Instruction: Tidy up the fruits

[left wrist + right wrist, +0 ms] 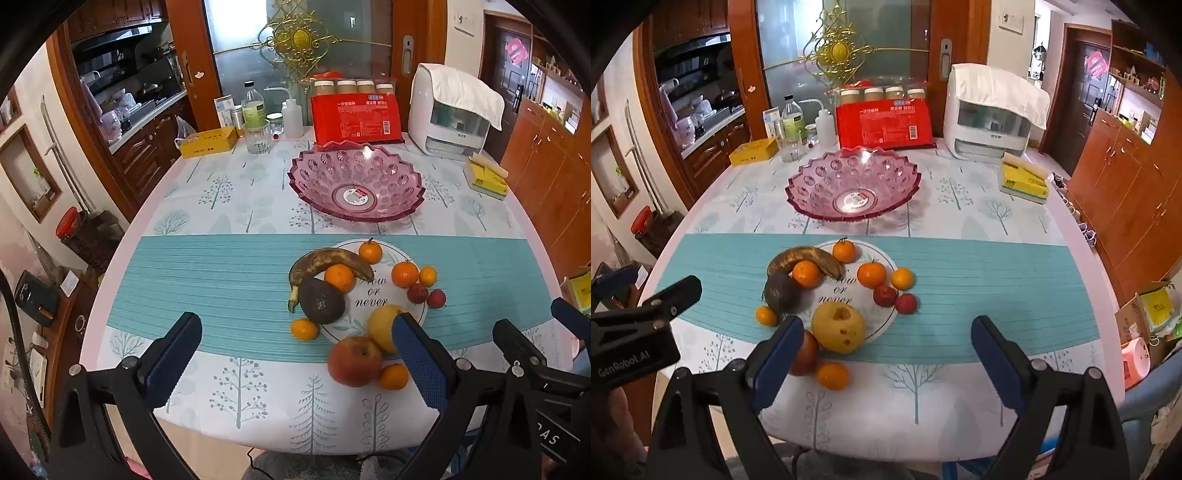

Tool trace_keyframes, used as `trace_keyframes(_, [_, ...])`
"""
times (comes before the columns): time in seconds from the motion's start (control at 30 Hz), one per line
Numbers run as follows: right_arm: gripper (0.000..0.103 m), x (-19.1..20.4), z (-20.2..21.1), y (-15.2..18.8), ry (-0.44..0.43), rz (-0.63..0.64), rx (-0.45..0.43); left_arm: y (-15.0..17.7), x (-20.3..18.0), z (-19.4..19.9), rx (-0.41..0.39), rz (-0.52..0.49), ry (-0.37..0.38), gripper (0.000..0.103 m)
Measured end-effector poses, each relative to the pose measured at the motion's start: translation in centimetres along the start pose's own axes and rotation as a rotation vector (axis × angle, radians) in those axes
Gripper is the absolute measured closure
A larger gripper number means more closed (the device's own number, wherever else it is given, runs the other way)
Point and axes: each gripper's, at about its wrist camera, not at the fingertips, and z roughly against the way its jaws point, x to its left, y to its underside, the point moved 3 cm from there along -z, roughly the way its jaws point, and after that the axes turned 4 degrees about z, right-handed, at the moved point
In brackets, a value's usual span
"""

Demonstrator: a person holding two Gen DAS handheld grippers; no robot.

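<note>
Fruit lies heaped on the plate (886, 317) near the table's front edge — my left gripper (295, 354) and right gripper (886, 354) both hover wide apart, holding nothing.

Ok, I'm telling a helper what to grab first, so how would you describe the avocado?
Find the pink glass bowl; just in front of it lies a white plate ringed with fruit. On the plate's left edge, under the browned banana, sits the avocado: the only dark, matte, egg-shaped fruit among bright oranges.

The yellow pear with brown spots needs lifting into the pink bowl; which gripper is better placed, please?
Right, probably: the open right gripper has the yellow pear between its fingers; the left gripper is centred further left.
</note>
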Motion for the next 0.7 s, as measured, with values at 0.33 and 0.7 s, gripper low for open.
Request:
trace_keyframes(0.33, [0.01, -0.3, 0.3, -0.7, 0.044, 0.022, -0.03, 0.0, -0.1, 0.0, 0.007, -0.001, 0.008, 0.001])
trace_keyframes(0.7, [0.01, -0.8, -0.1, 0.4, 0.012, 0.007, -0.013, 0.6, -0.9, 0.4, 0.022, 0.003, 0.011, 0.001])
